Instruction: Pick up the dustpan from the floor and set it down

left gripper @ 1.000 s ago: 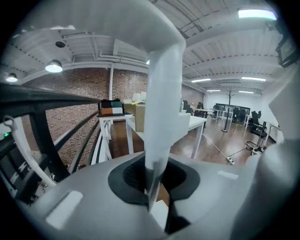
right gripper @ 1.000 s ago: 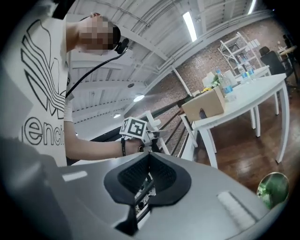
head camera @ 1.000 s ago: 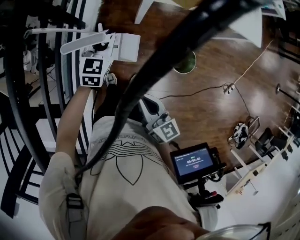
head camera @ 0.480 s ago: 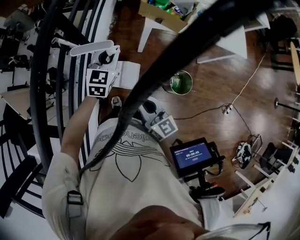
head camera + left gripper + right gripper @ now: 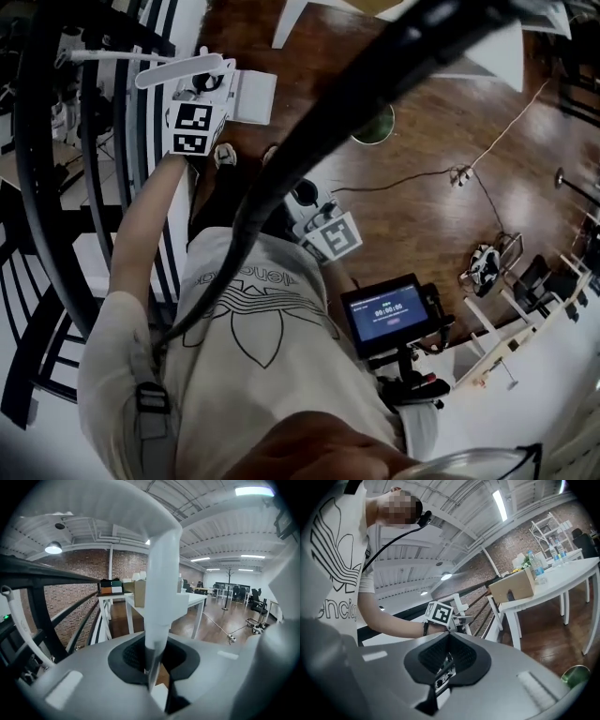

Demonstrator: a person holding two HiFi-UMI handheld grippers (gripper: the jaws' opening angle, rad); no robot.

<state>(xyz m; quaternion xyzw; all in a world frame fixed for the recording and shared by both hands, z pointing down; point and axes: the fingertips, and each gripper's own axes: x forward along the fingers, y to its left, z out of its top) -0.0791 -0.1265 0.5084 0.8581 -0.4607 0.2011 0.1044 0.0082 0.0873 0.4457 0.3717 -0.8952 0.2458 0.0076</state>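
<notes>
The white dustpan hangs in the air by the black railing, its long handle sticking out to the left. My left gripper is shut on it, the marker cube just below. In the left gripper view the white handle rises straight up from between the pads. My right gripper is held near the person's waist, shut, with nothing in it. From the right gripper view the left gripper's marker cube shows at the end of the person's forearm.
Black curved railings run down the left. On the wooden floor are a green bucket, a cable and white tables. A small screen on a stand sits at the right. A cardboard box is on a table.
The left gripper keeps its hold on the dustpan and ends slightly lower than before. The head view swung away and back. The right gripper stays by the waist.
</notes>
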